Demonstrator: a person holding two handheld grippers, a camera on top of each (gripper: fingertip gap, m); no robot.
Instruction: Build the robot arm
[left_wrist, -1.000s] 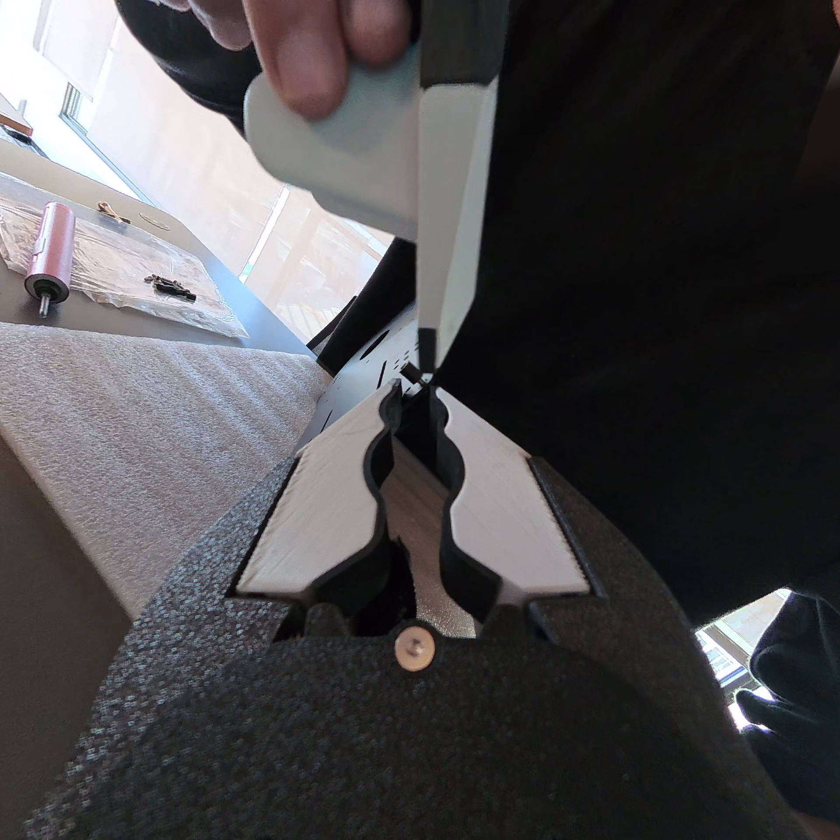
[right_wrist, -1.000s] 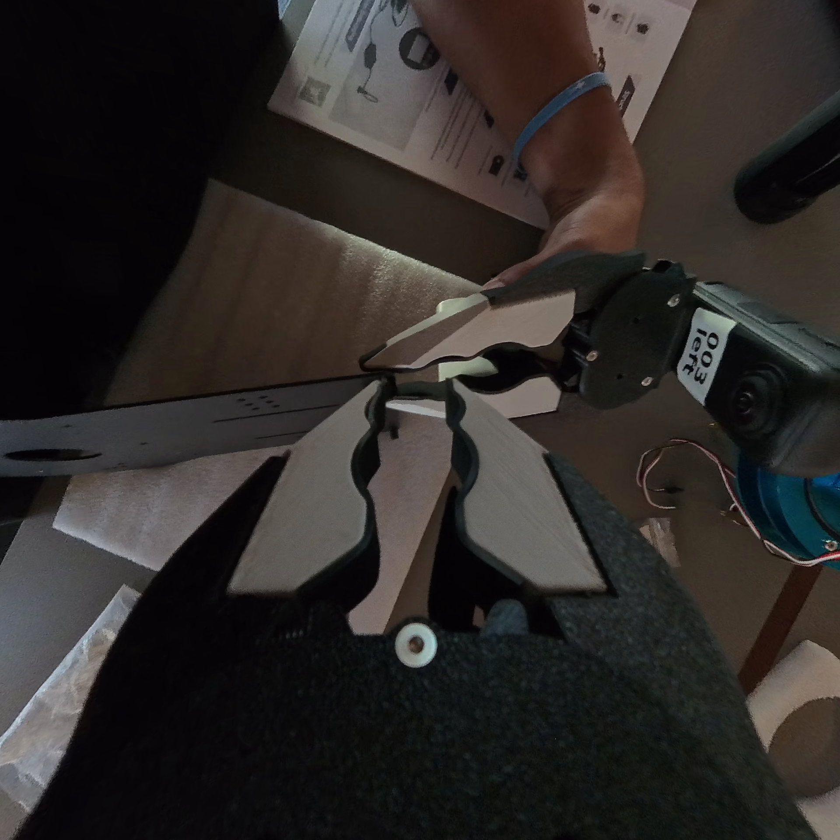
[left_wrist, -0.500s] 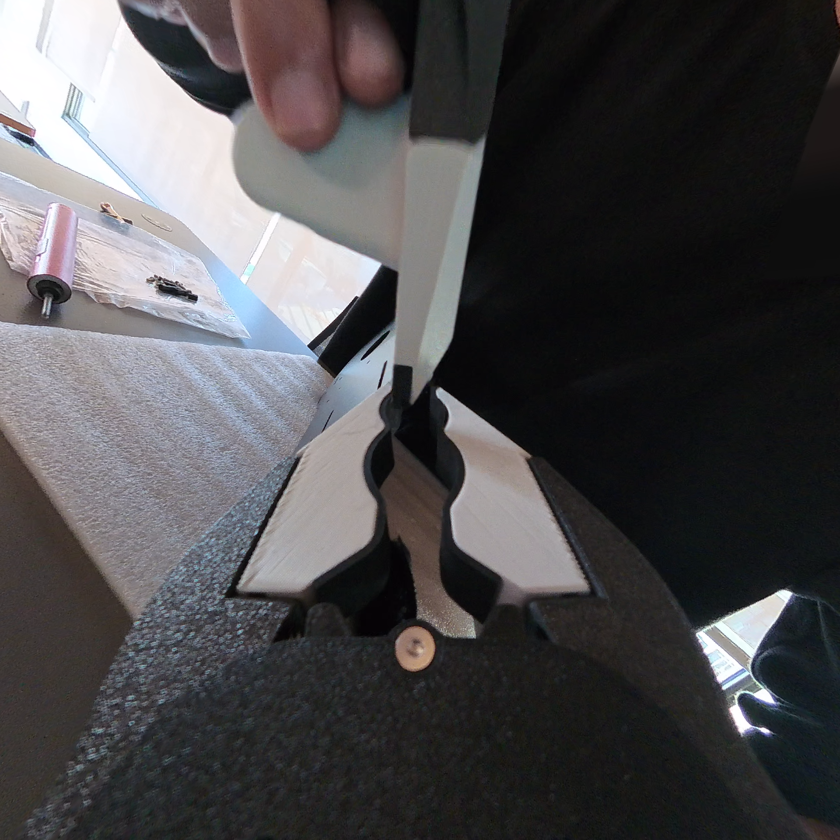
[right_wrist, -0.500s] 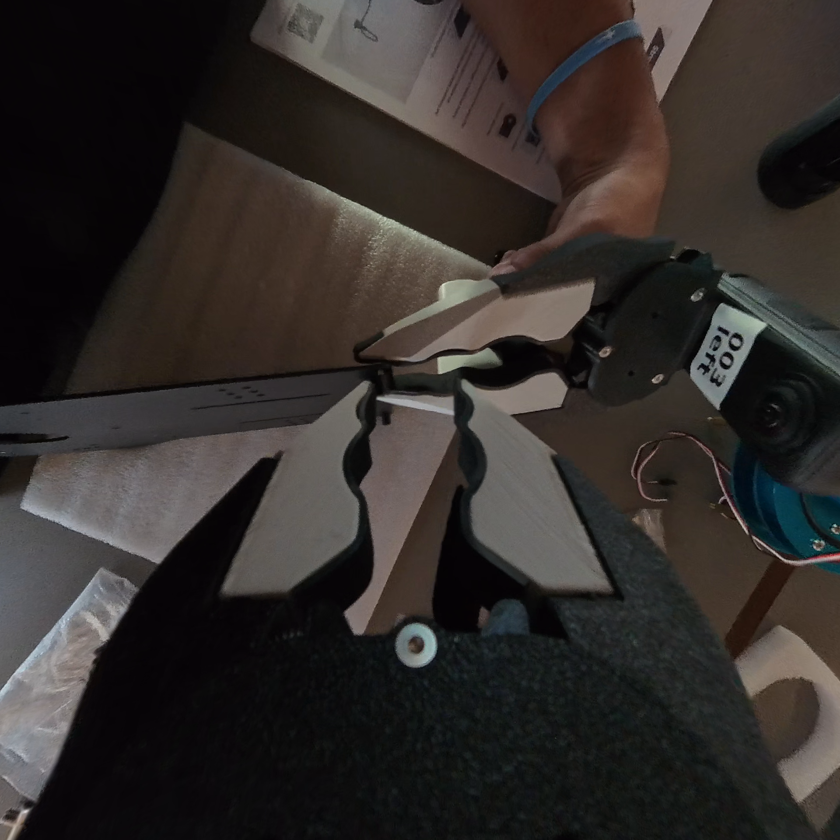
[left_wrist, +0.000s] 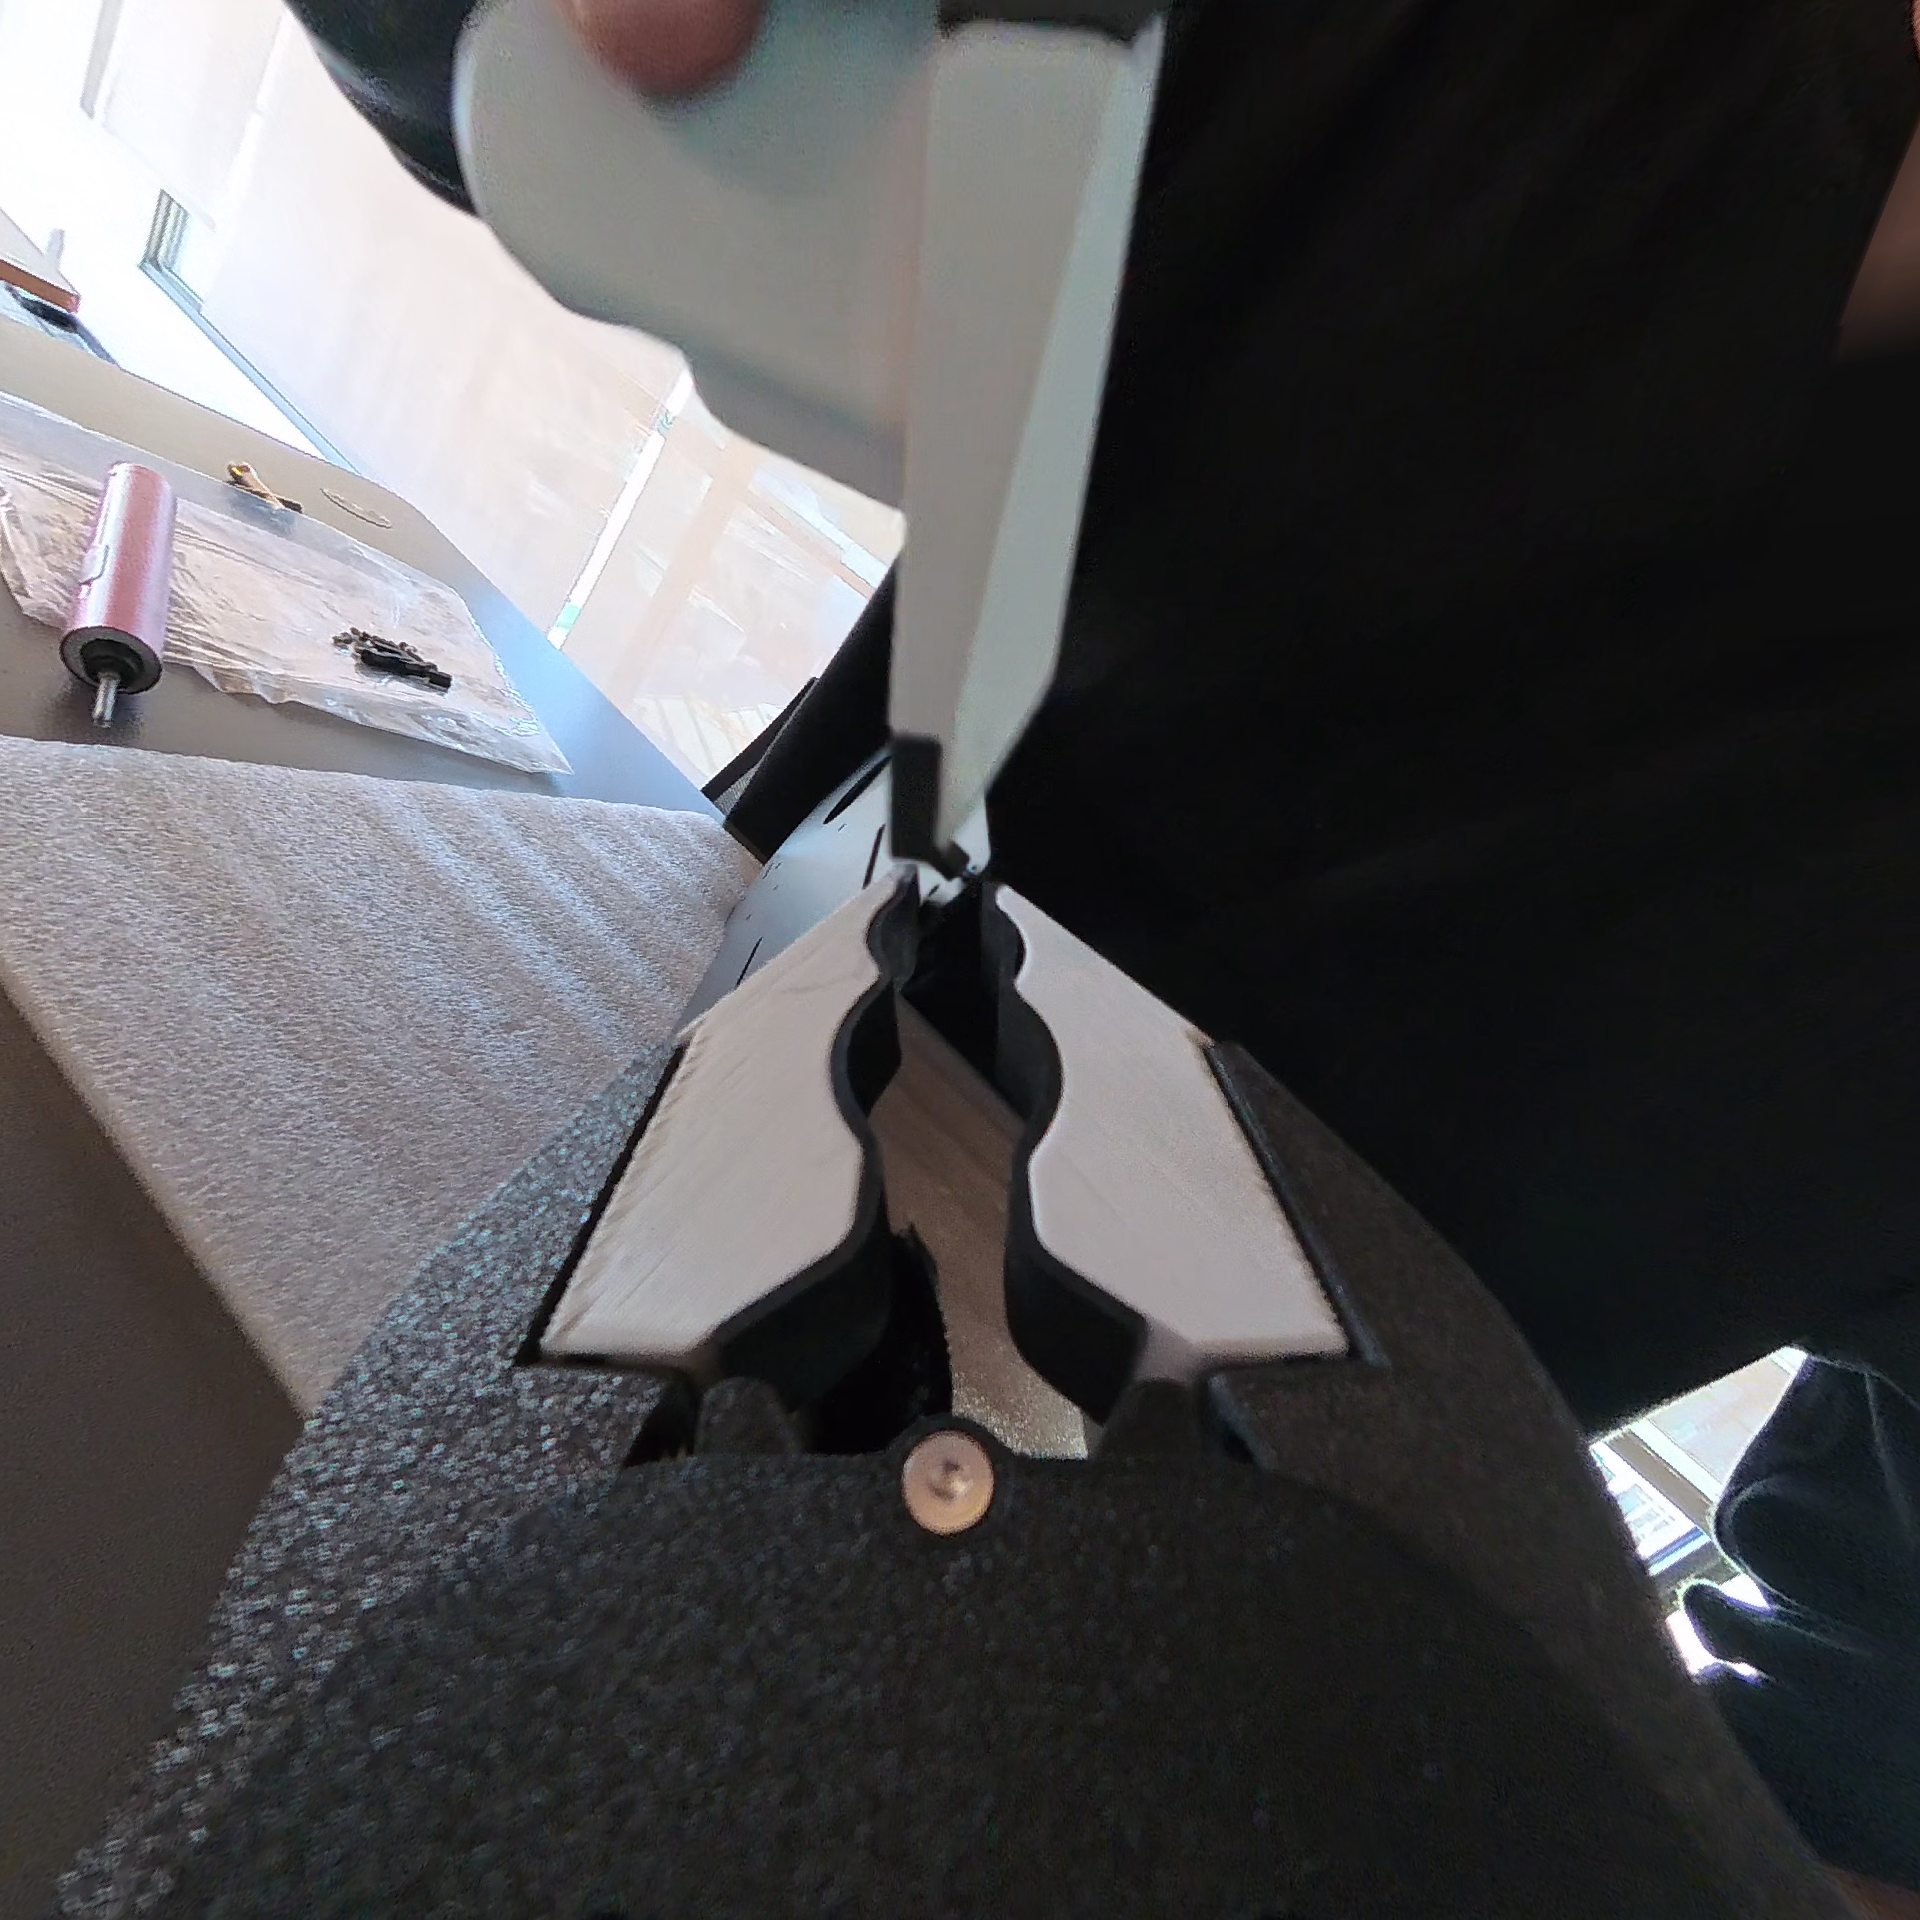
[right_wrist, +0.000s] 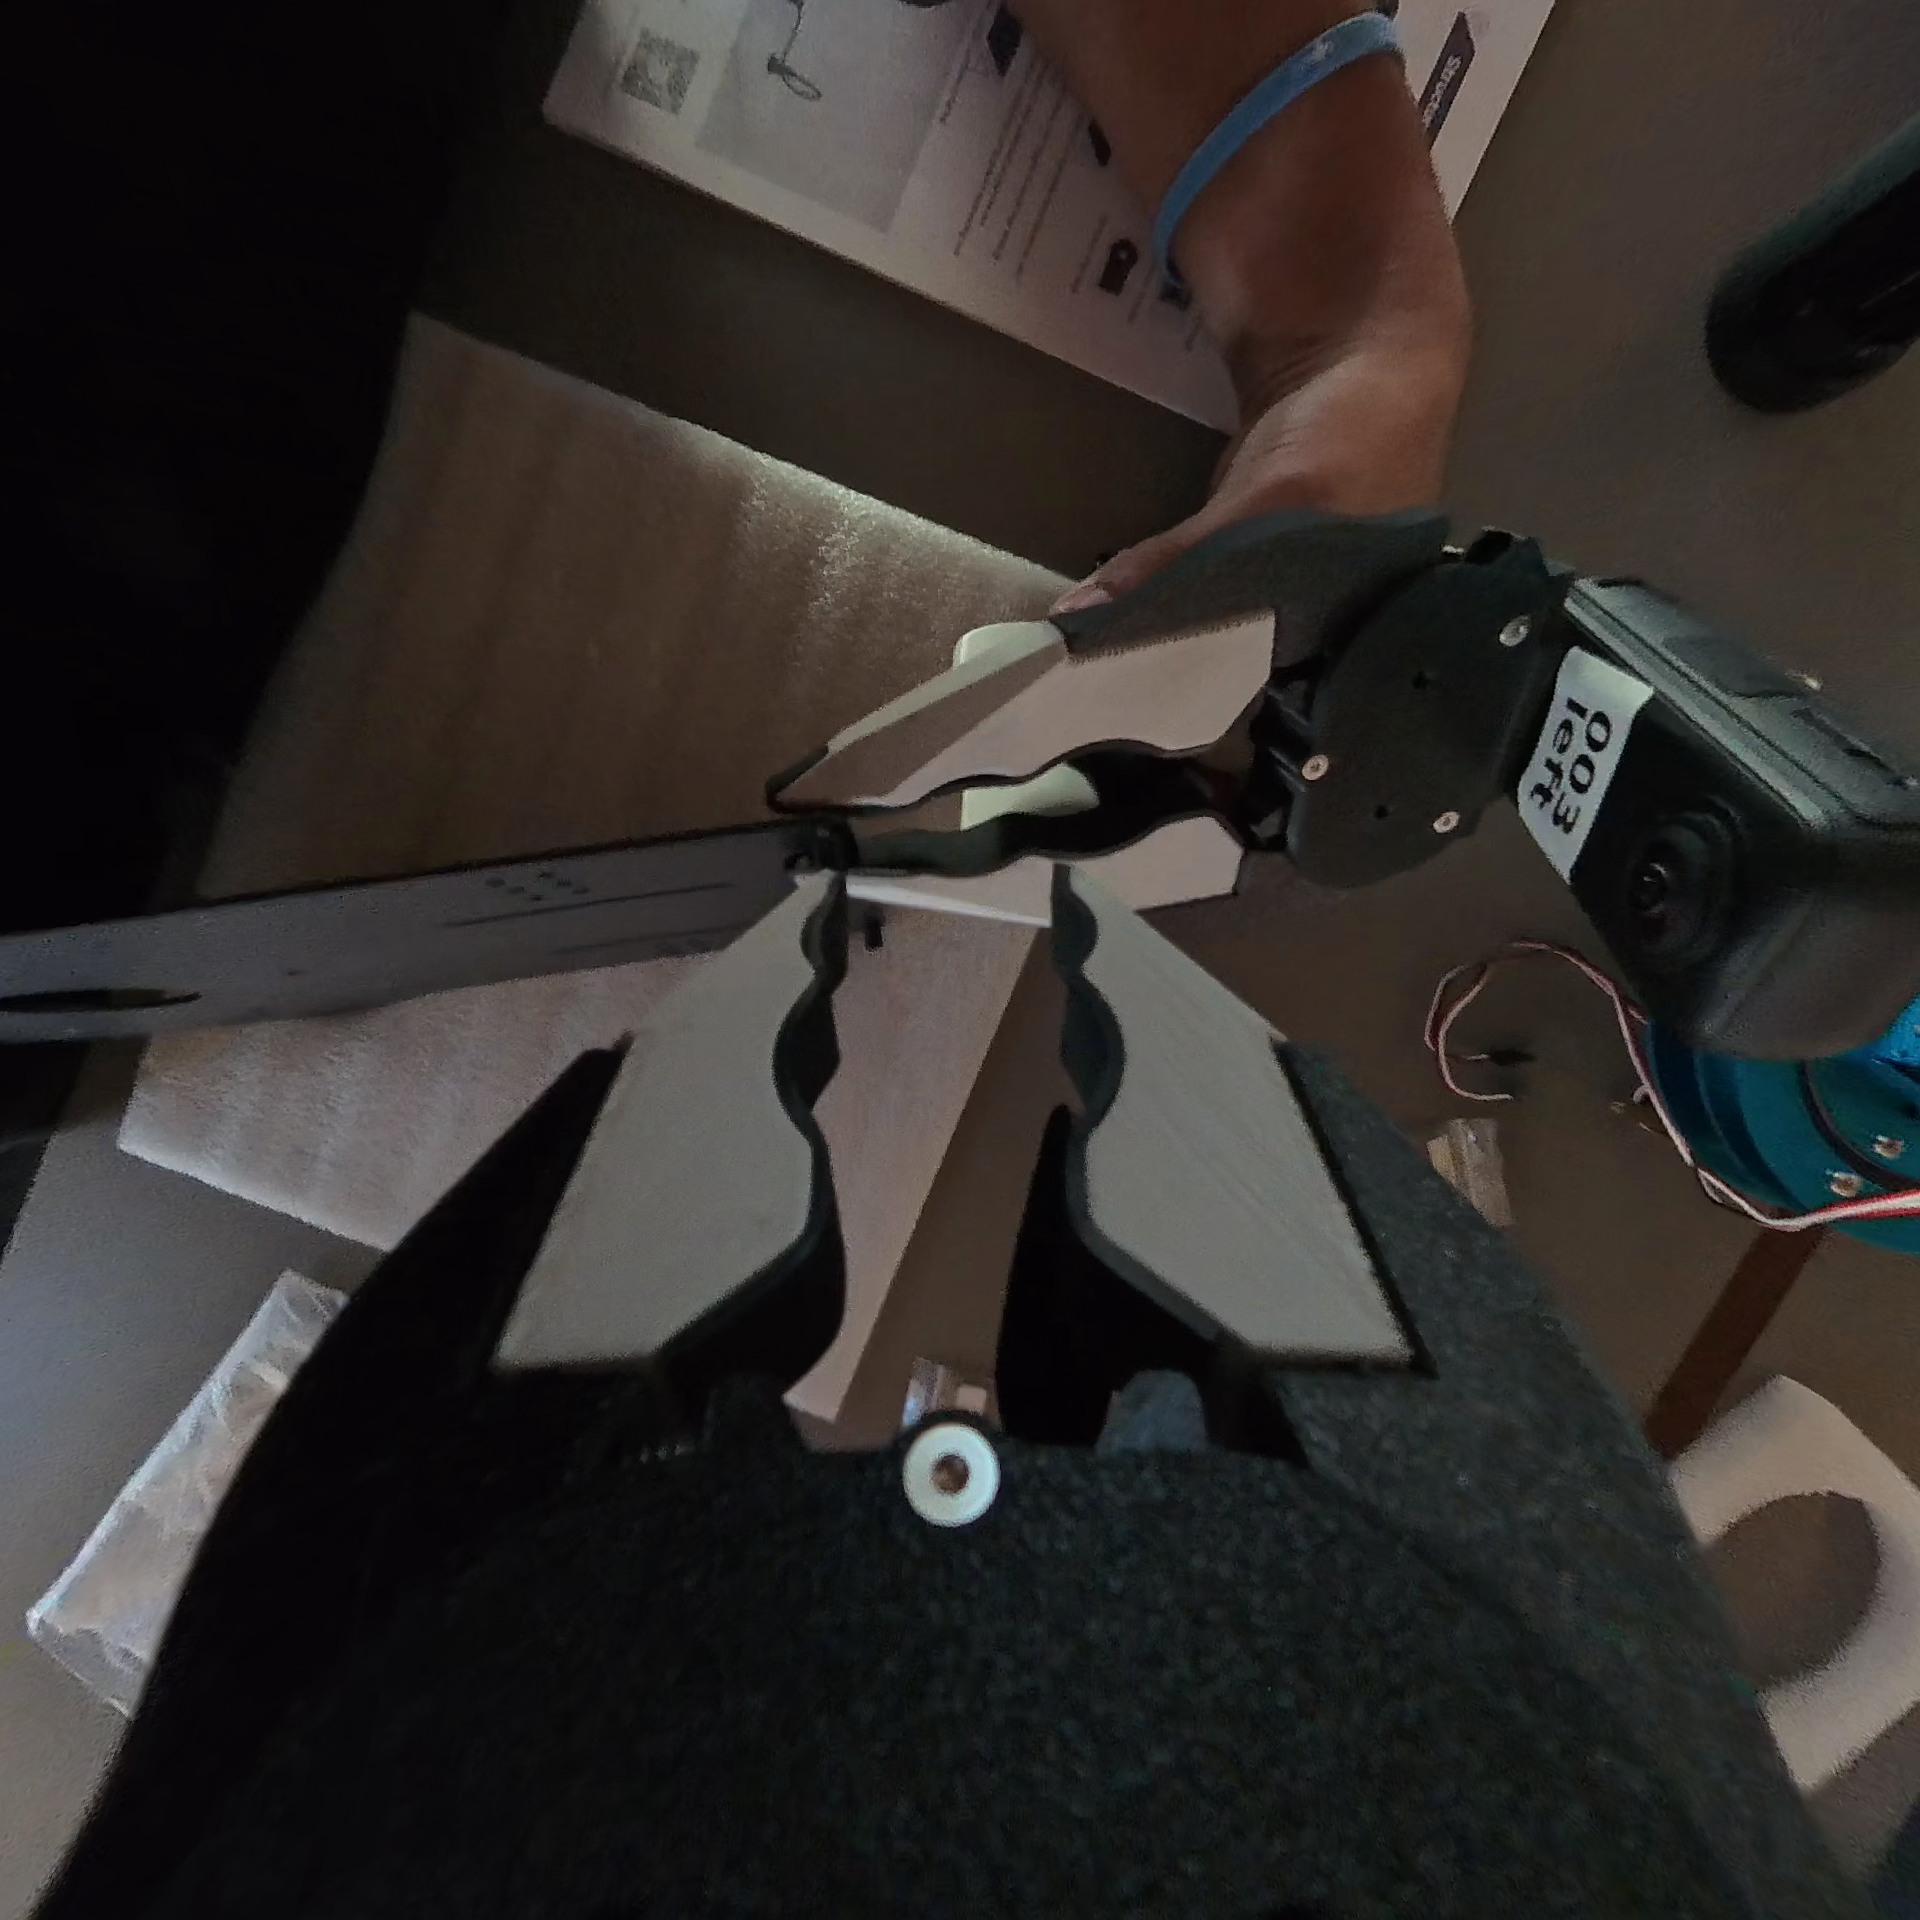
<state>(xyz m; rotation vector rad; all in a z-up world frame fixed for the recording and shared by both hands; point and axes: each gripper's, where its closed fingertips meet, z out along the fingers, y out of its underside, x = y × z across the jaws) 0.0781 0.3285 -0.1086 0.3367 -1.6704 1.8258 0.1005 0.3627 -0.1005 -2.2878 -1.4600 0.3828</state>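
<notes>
The left gripper (right_wrist: 821, 831) is clamped on the end of a black plate (right_wrist: 416, 925) held edge-on above a foam sheet (right_wrist: 623, 644). The right gripper (right_wrist: 935, 894) stands partly open at that same plate end, gripping nothing; a small black part (left_wrist: 920, 795) sits by its tip. Paper (right_wrist: 831, 125) and a blue motor (right_wrist: 1766, 1164) lie beyond.

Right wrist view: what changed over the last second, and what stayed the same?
The right gripper spread its fingers wider, step by step, at the end of the black plate; it now stands open. The left gripper stayed shut on that plate's end, above the foam sheet.
</notes>
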